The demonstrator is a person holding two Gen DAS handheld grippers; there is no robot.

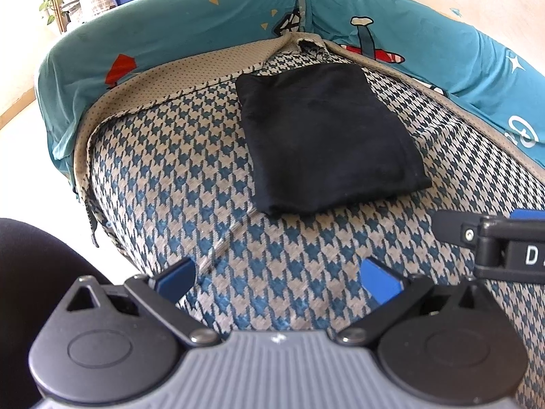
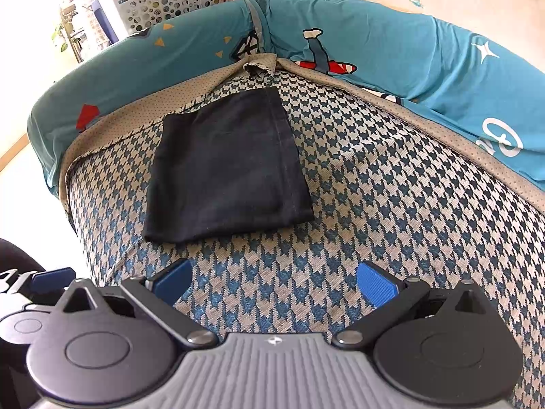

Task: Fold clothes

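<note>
A black garment (image 1: 327, 139) is seen folded into a flat, neat rectangle, laid on the houndstooth cushion (image 1: 211, 184) at centre frame, right of centre in the left view. Both the left gripper (image 1: 277, 281) and right gripper (image 2: 274, 281) are held apart, empty, near its lower edge.

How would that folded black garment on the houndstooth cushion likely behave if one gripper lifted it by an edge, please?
The black garment looks thin and soft, so it would probably droop and unfold. It lies in flat layers, so it is likely light. Pushed across the woven houndstooth cushion, it would probably bunch rather than slide.
</note>
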